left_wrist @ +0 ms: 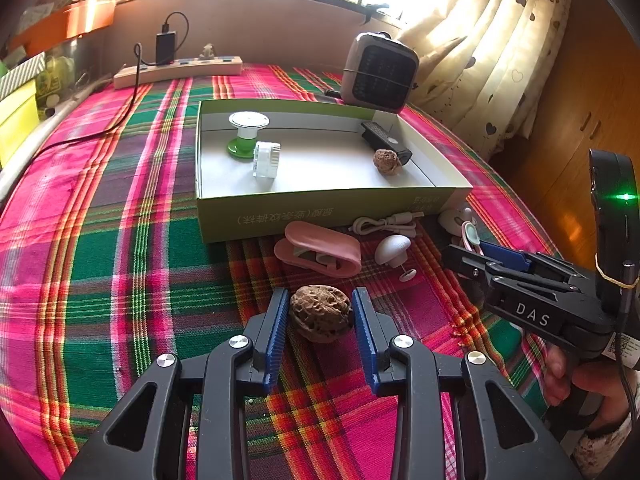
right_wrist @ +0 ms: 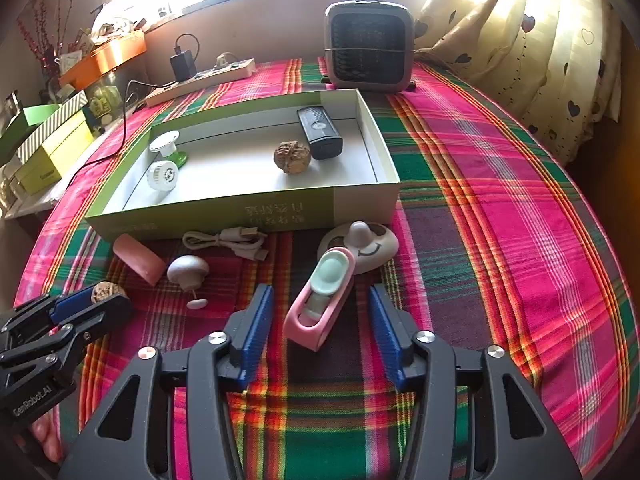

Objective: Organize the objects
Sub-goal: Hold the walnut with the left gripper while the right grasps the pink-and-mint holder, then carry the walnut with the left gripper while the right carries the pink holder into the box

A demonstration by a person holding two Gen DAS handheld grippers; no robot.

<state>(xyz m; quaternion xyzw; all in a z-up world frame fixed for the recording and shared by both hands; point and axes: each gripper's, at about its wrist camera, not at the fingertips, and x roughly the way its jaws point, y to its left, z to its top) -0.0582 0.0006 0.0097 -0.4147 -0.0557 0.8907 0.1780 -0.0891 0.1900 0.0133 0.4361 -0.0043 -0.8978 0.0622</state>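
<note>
Pink clip [right_wrist: 320, 304] — between open pads [right_wrist: 256, 322]

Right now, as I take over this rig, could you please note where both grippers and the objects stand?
Left gripper: shut on a walnut at the tablecloth.
Right gripper: open, straddling the pink case without touching it.
In the box: second walnut, black device, green-based spool, white cap.
Left outside, in front of the box: pink clip, white cable, mushroom-shaped piece, smiley-face dish, both items at the grippers.
</note>
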